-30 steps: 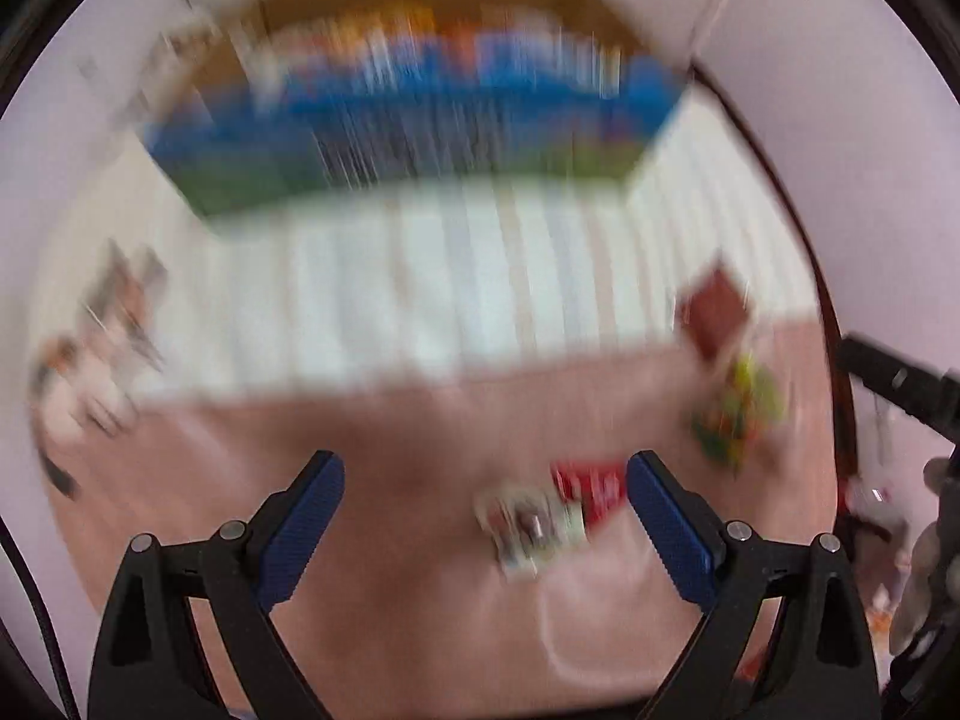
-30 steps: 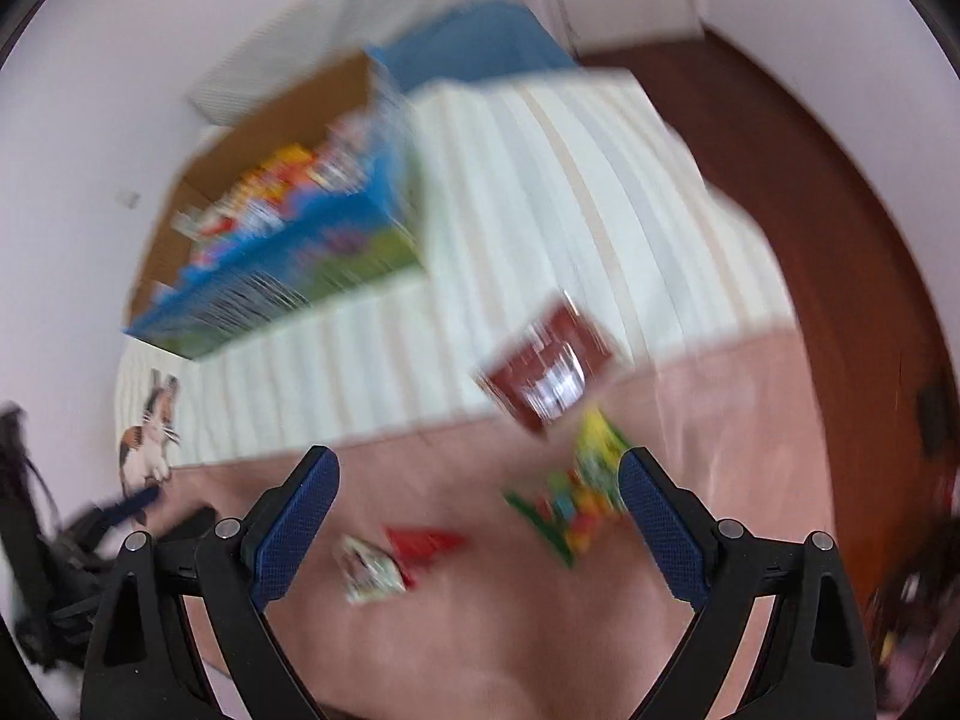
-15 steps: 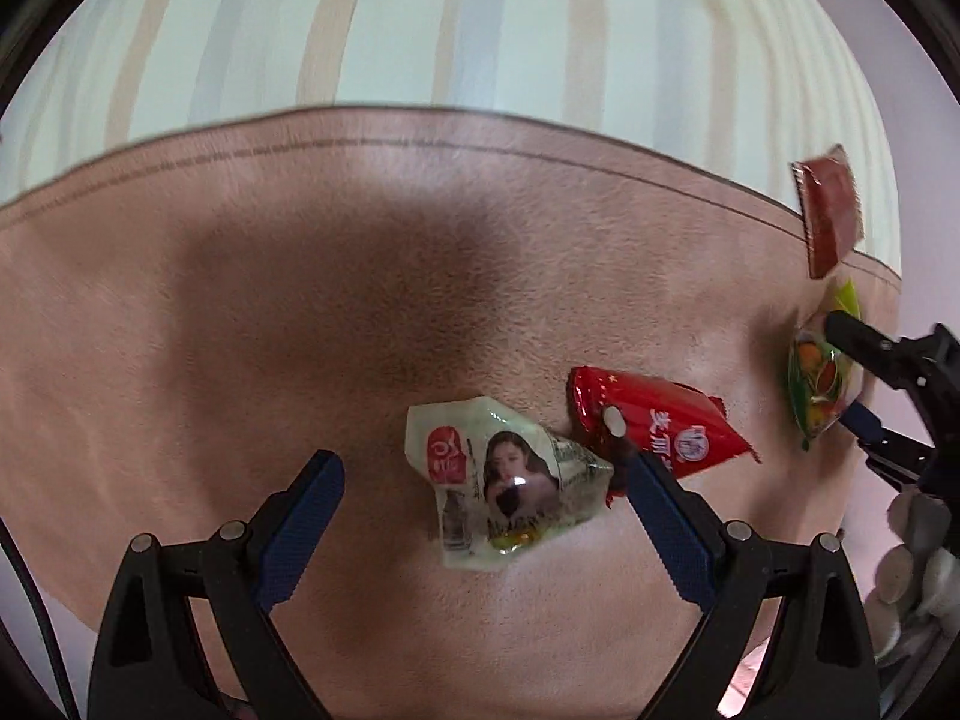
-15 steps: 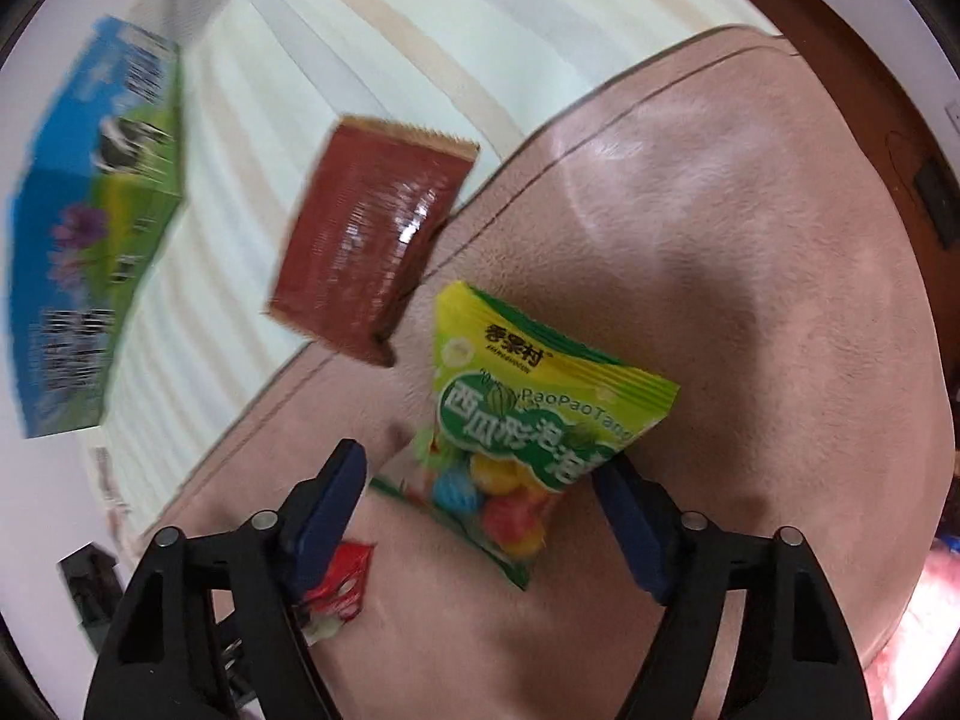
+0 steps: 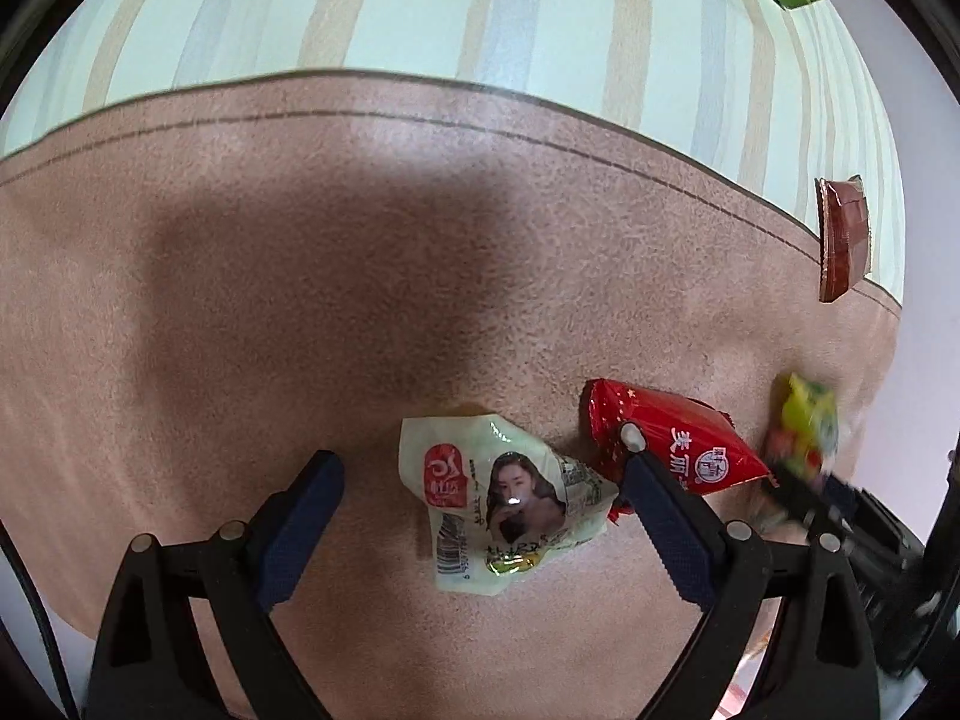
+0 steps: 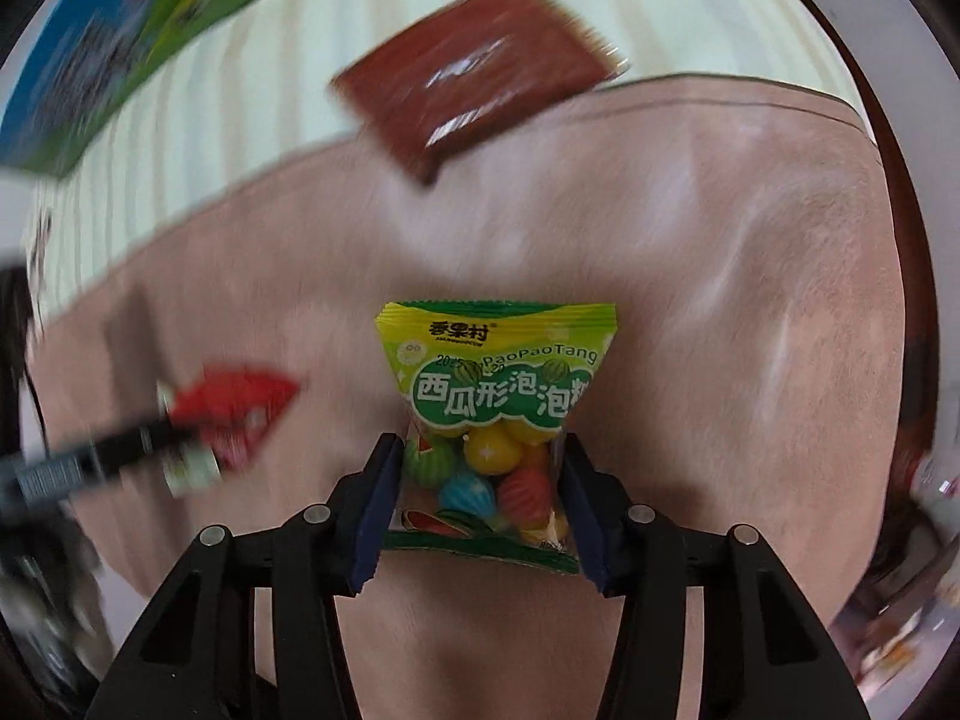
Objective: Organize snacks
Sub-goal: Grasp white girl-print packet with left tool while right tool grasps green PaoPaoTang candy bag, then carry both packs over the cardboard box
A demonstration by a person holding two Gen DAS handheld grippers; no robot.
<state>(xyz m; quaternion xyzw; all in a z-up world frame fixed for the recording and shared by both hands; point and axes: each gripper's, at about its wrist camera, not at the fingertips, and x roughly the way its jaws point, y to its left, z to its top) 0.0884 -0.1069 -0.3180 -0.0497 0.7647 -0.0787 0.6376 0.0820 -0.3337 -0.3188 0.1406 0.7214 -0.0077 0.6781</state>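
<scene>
Blurred brown packet [image 6: 480, 69], box [image 6: 138, 42] cropped.

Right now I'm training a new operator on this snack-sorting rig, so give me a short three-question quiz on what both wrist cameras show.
1. True or false: the right gripper has its jaws closed on the green candy bag.
2. What lies between the left gripper jaws?
A. pale green packet
B. red packet
C. brown packet
3. Fill in: the packets lie on a ____ blanket.

Key: 1 true; 2 A; 3 pink
</scene>
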